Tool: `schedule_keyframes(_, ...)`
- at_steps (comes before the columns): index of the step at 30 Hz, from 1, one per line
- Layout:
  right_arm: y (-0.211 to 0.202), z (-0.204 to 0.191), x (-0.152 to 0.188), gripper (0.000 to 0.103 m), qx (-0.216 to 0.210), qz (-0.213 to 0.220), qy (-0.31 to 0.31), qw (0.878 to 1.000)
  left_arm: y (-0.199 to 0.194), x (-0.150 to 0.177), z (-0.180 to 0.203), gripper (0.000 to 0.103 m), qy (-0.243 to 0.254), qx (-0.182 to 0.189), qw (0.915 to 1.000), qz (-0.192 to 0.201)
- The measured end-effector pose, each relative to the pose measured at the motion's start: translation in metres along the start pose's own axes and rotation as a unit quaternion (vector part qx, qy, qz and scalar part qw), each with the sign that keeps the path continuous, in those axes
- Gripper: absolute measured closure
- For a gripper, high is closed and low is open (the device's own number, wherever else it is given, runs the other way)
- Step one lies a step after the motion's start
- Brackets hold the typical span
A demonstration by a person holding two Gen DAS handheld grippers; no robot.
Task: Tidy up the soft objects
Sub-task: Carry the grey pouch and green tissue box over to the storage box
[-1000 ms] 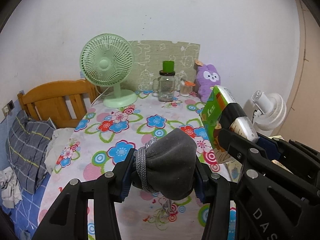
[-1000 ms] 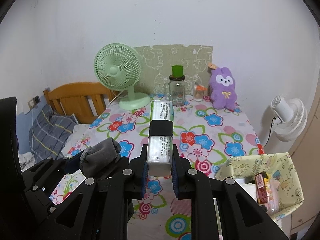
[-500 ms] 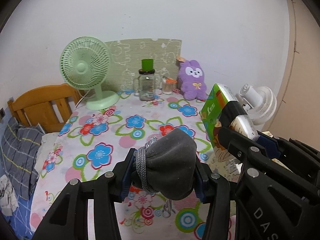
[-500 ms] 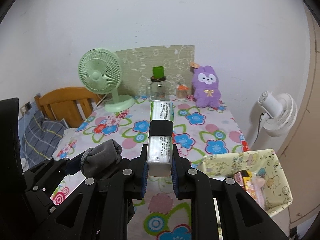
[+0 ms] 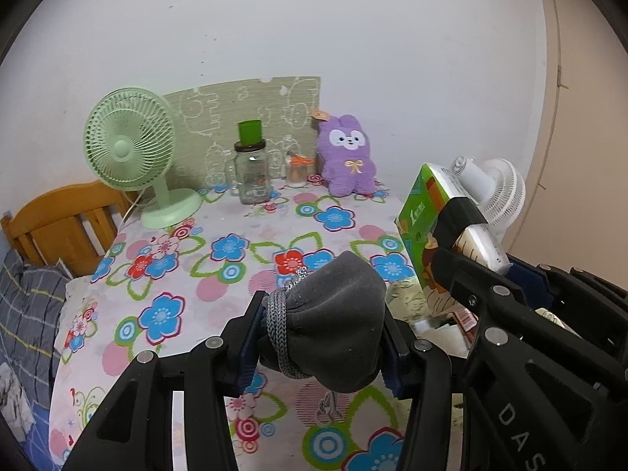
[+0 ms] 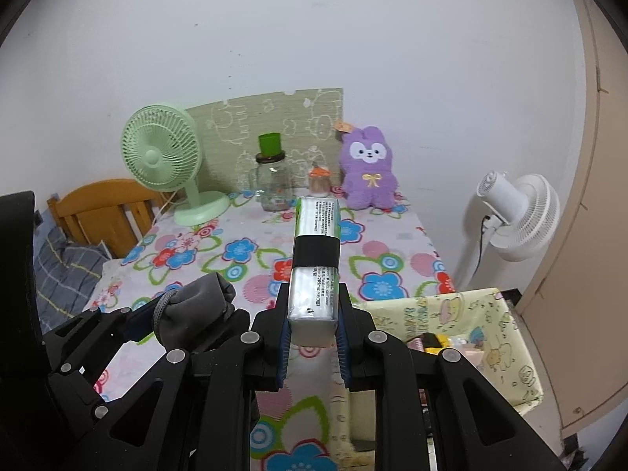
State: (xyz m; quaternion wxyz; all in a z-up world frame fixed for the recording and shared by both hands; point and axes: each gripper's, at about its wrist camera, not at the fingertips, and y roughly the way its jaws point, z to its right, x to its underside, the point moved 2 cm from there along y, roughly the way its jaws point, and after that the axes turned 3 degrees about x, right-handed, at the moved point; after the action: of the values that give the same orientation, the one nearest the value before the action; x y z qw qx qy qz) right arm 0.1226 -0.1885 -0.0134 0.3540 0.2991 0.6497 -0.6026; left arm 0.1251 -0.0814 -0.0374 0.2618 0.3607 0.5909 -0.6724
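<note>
While both grippers hang over the table (image 5: 243, 274), each one has something soft in it. The left gripper (image 5: 322, 337) squeezes a gray pouch (image 5: 337, 325) between its two fingers. A gray cord (image 5: 276, 329) is wound around the pouch on its left side. The pouch is up in the air, above the flower cloth on the table.

The right gripper (image 6: 312, 325) is closed tight on a pack of tissues (image 6: 316, 263). The pack is long and shiny, with a black band (image 6: 317, 251) around its middle. It sticks out forward from the fingers, over the table. From the left camera you can see its green side (image 5: 422, 231).

A yellow basket (image 6: 490, 337) sits low at the right edge of the table, just beside it. Some small things lie inside, but they are hard to make out.

At the far end of the table stands a green fan (image 5: 131, 153). Near it is a glass jar (image 5: 253, 172) with a green cup (image 5: 250, 132) on top. A purple bunny toy (image 6: 367, 172) sits by the wall. A white fan (image 6: 514, 216) stands on the floor at the right. A wooden bed end (image 5: 59, 223) and a striped pillow (image 5: 27, 306) are at the left.
</note>
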Motion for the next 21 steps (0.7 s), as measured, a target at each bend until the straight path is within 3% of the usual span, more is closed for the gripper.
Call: schedule_keyframes(21,0.003,0.065,0.007,0.08,0.051,-0.004,0.026,0.998,0.018,-0.003,0.062,0.051,0.044,0.039,0.9982,-0.012)
